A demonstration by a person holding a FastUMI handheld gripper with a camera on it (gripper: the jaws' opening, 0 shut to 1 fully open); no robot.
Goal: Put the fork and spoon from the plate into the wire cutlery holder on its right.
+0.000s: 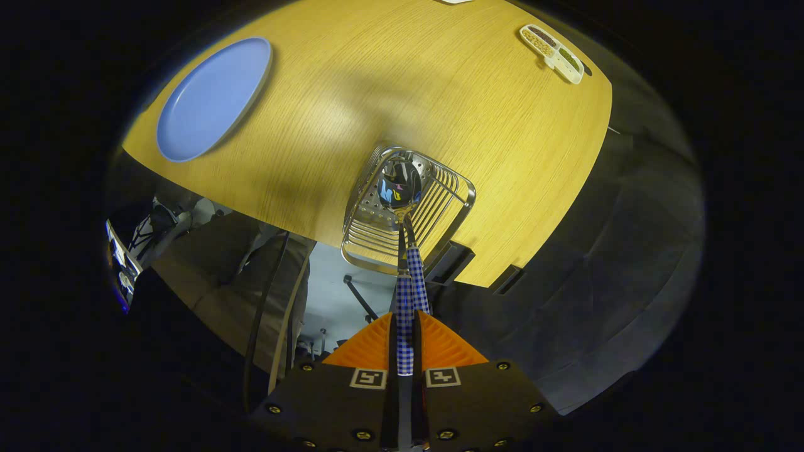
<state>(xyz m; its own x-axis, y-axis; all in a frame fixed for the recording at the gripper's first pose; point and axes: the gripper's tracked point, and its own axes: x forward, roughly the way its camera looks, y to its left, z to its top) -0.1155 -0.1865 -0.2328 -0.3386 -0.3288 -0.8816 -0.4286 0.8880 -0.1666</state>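
Here the gripper (405, 326) clamped the checked-handled spoon (402, 188) over the wire cutlery holder (440, 207); no legible writing.

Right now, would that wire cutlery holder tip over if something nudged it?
Possibly. The wire cutlery holder looks light, being thin open wire, and stands near the table edge. The spoon, gripped by the gripper, could lever it sideways.

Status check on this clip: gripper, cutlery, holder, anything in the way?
Gripper shut on spoon handle. Spoon bowl inside holder, not released. Plate bare, beyond holder. Nothing in the way.
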